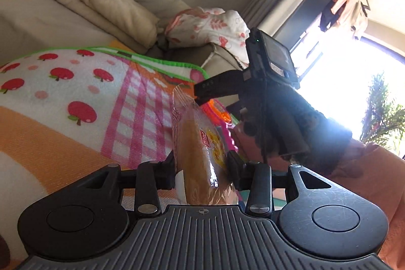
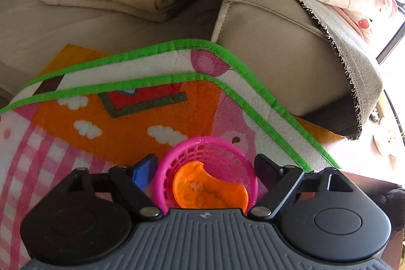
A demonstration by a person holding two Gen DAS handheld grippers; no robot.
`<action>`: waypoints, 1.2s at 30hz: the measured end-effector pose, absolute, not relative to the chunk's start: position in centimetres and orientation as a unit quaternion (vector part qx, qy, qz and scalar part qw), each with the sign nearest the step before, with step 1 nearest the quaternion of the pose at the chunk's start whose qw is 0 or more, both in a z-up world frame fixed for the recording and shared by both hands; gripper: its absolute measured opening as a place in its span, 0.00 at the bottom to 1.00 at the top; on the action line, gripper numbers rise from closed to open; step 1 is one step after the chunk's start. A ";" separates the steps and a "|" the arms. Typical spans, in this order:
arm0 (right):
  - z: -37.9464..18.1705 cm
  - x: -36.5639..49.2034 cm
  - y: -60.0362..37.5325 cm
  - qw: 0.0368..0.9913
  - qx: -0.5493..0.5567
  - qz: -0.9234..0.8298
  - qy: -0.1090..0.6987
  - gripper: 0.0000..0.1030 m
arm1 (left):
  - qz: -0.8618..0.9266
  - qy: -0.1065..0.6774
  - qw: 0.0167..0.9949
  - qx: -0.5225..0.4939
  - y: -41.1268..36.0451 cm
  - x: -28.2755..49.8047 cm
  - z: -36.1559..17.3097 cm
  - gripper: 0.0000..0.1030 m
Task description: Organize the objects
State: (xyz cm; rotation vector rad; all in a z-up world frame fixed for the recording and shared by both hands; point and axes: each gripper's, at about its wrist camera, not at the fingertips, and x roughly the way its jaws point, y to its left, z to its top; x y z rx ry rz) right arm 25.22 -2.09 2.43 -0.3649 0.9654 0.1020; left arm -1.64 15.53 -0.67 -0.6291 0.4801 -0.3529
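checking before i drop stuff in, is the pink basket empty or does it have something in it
Not empty. The pink basket already holds an orange plastic piece, lying inside its mesh wall in the right wrist view.

Left hand-held gripper (image 1: 202, 168) clamped; right hand-held gripper (image 2: 206, 168) spread.

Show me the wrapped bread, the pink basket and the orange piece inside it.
Clear-wrapped brown bread (image 1: 200, 151), left wrist view: middle of the loaf.
Pink plastic mesh basket (image 2: 202, 143), right wrist view: far rim.
Orange plastic curved piece (image 2: 207, 190), right wrist view: its centre.

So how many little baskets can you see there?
1: a pink basket on the mat, between the right gripper's fingers, holding an orange piece. Others may be hidden.
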 end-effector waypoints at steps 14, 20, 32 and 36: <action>4.0 9.1 -4.8 0.853 -0.201 0.171 0.451 0.76 | -0.153 0.227 0.901 -0.335 16.8 -1.5 -1.0 0.43; 4.3 3.3 -8.7 0.857 -0.175 0.195 0.443 0.83 | -0.154 0.227 0.908 -0.316 16.3 -1.7 -0.7 0.43; 3.2 -5.1 -18.3 0.905 -0.122 0.125 0.387 0.95 | -0.167 0.283 0.911 -0.249 13.0 -2.4 0.3 0.43; 4.0 -5.8 -18.6 0.916 -0.099 0.150 0.358 0.93 | -0.167 0.295 0.912 -0.230 11.6 -2.5 0.7 0.43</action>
